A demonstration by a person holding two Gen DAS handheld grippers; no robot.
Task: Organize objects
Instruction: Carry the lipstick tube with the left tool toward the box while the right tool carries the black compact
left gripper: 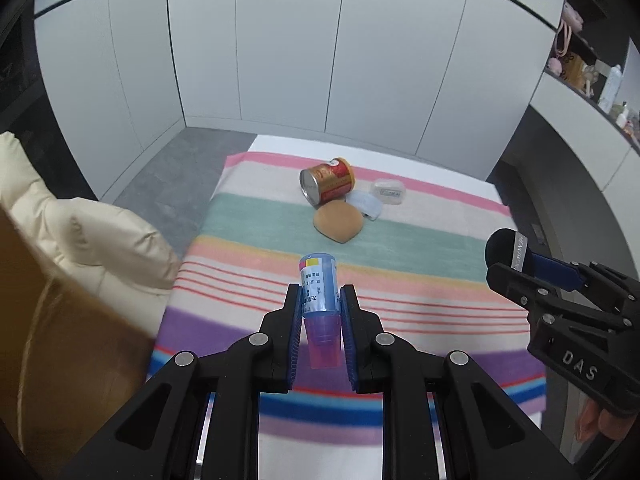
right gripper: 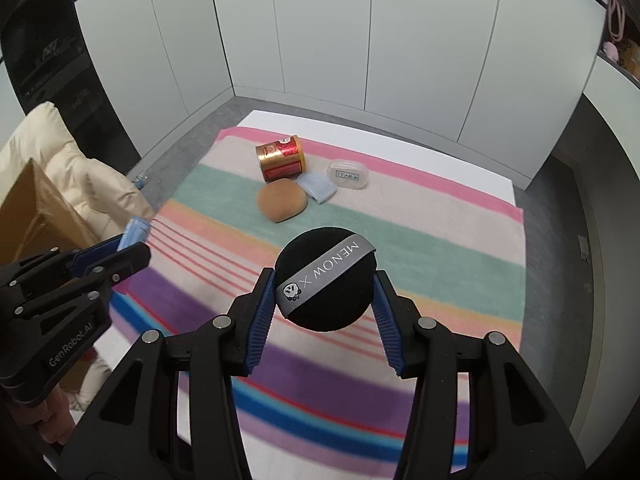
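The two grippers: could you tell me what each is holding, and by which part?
Left gripper grips the blue bottle near its purple cap; right gripper clamps the black powder puff by its opposite edges.

I see a glossy metal can (left gripper: 327, 179), a matt velvety black puff (right gripper: 326, 279), a translucent plastic bottle (left gripper: 319, 292), and a fuzzy striped cloth (right gripper: 420, 248).

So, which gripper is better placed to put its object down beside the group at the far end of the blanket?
Probably the right gripper. Its black puff points almost straight at the tan puff and red can. The left gripper, holding the blue bottle, sits nearer the blanket's left edge.
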